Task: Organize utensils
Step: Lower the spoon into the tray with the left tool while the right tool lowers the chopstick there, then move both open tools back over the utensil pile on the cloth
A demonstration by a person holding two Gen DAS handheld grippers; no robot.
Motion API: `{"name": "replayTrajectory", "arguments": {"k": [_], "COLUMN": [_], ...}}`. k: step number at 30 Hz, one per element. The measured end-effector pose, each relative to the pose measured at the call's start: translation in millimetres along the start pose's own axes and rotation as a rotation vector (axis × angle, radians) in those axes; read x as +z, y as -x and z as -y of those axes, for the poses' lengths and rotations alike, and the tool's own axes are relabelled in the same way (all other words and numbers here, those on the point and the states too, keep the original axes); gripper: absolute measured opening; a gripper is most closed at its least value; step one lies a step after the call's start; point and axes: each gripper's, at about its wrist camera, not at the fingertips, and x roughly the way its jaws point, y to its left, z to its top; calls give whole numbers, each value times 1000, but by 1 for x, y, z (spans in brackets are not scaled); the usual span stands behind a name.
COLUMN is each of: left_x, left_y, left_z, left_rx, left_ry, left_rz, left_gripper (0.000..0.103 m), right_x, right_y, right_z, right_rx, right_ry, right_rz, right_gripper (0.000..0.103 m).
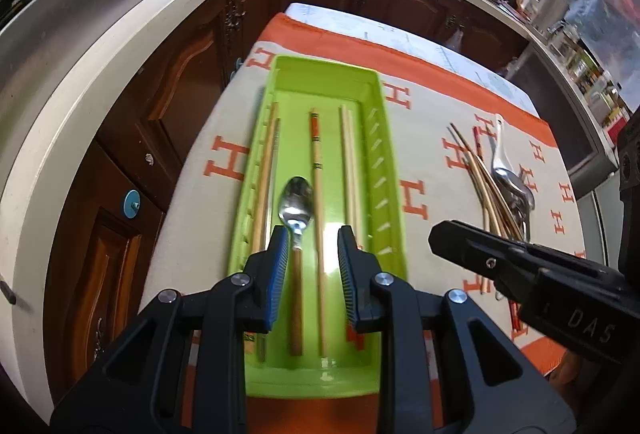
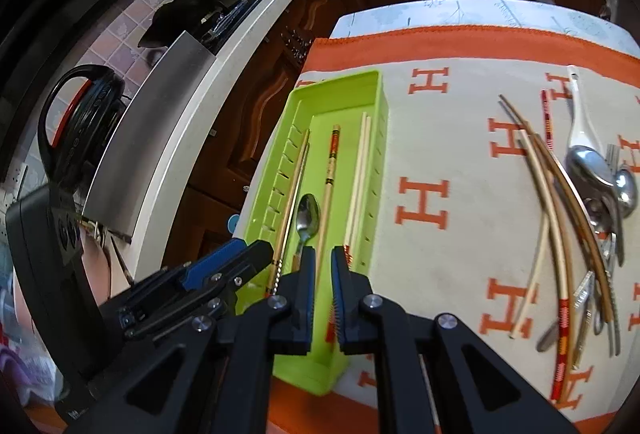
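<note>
Green tray [image 1: 320, 82] lengthwise on the orange-and-cream cloth [image 1: 432, 138] over the worktop, holding chopsticks [image 1: 318, 170] and a wooden-handled spoon [image 1: 296, 202]. Left hand-held gripper [image 1: 313, 246] poised above the tray's near half, blue-padded fingers [image 1: 280, 254] spread wide, gripping nothing; spoon handle seen just beside the left pad, contact impossible to judge. Near ends of the chopsticks hidden behind the fingers. Right hand-held gripper [image 2: 322, 266] over the tray's near end, fingers only narrowly parted, a red-patterned stick end showing in the gap; grasped or merely lying beneath, cannot tell. Loose pile of utensils [image 2: 592, 202] well apart to the right on the cloth: curved-looking chopsticks, metal spoons, a white spoon [image 2: 580, 114], forks partly buried and hard to count. Pile's near ends blurred by lens edge.
</note>
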Motion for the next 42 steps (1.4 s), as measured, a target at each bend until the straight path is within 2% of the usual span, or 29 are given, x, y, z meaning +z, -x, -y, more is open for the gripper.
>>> {"name": "replayTrajectory", "arguments": {"k": [10,22,33,42], "left_x": [-19,-44,-58,-64], "left_y": [23,37,18,-14], "left_z": [54,114,150,176], "left_rx": [-26,-96,-117,-141], "left_ry": [-101,-152,-201,-240], "left_rz": [8,6,-57,-132], "left_gripper": [22,22,22,22], "right_x": [-22,-51,-75,-86], "right_y": [44,101,119,107], "right_z": [24,66,117,150], "right_rx": [-31,-109,-193,-199], "right_ry": [4,-4,-56,-111], "right_rz": [60,168,201,157], "right_gripper": [10,10,10,10]}}
